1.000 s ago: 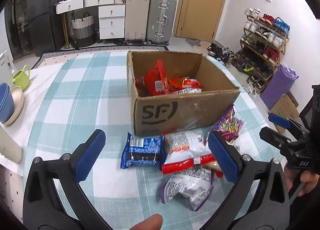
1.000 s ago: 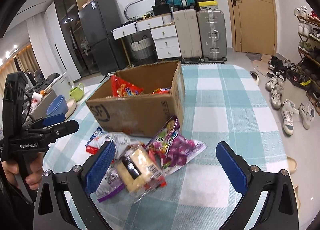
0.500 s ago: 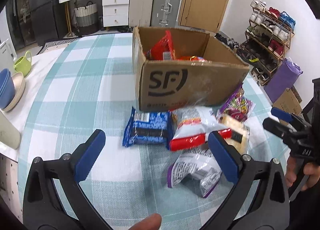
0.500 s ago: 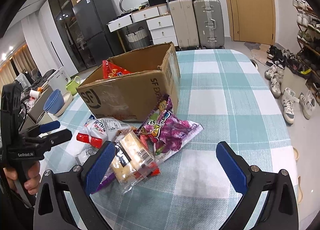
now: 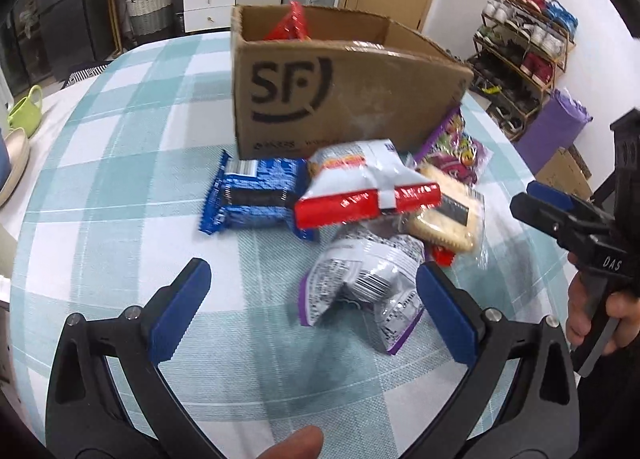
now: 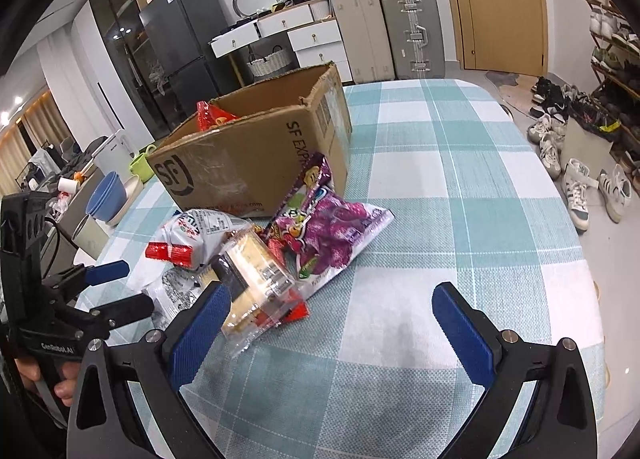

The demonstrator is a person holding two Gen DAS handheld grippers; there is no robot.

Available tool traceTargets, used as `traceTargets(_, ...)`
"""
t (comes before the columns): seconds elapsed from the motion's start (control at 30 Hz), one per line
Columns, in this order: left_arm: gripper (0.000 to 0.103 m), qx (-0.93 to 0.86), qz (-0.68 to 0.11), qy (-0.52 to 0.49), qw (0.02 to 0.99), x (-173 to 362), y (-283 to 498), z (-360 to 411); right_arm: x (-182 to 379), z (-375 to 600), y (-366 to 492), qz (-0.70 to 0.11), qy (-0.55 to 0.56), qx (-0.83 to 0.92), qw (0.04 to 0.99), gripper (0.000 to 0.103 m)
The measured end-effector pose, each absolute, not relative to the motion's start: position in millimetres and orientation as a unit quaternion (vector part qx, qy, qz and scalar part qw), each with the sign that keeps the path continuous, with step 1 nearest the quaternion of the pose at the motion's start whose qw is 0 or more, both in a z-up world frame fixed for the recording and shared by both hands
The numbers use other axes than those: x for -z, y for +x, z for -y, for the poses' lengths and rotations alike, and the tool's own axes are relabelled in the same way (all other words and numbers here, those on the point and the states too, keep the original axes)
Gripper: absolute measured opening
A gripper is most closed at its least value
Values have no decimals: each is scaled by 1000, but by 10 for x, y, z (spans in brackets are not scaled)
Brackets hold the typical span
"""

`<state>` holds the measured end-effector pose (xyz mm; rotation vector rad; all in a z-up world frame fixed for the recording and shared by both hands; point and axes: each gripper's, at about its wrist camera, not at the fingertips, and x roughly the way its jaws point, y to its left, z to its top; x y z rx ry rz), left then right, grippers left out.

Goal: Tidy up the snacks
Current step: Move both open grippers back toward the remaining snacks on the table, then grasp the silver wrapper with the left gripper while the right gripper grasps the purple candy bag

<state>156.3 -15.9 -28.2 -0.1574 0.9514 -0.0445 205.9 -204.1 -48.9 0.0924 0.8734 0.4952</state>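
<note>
Both claws are spread wide and hold nothing. The left claw [image 5: 312,311] hovers low over the teal-checked tabletop [image 5: 120,195], with the crumpled silver-and-purple foil snack bag [image 5: 368,283] just ahead of its right finger. The right claw [image 6: 328,323] has the clear-wrapped biscuit pack [image 6: 252,283] by its left finger. The brown open-topped cardboard box [image 5: 344,87] stands beyond the pile. Likely best: shift the left claw rightward to straddle the foil bag, pinch its bunched middle, and lift clear before swinging over the box rim.

"SF" is printed on the cardboard box [image 5: 344,95], "DAS" on the right gripper [image 5: 560,207], "GenRobot.AI" on the left gripper [image 6: 116,291].
</note>
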Motion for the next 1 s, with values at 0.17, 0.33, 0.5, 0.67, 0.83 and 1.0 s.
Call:
traceTargets(0.17, 102, 33, -470, -76, 879, 386, 1631, 290, 565, 2093, 2086, -424, 55, -237, 872, 102)
traceTargets(0.33, 102, 32, -484, -82, 871, 499, 1714, 335, 611, 2081, 2218, -429, 64, -239, 869, 102)
traceTargets(0.5, 102, 39, -490, -87, 866, 561, 1767, 349, 634, 1953, 2431, -437, 55, -230, 868, 102)
traceTargets(0.67, 102, 41, -493, -91, 864, 583, 1793, 345, 707, 1840, 2660, -451, 69, -243, 856, 102)
traceTargets(0.83, 102, 45, -494, -97, 863, 586, 1801, 314, 753, 1753, 2822, -455, 88, -262, 846, 102)
traceTargets(1.0, 102, 48, -494, -99, 862, 575, 1792, 305, 787, 1717, 2888, -457, 101, -273, 840, 91)
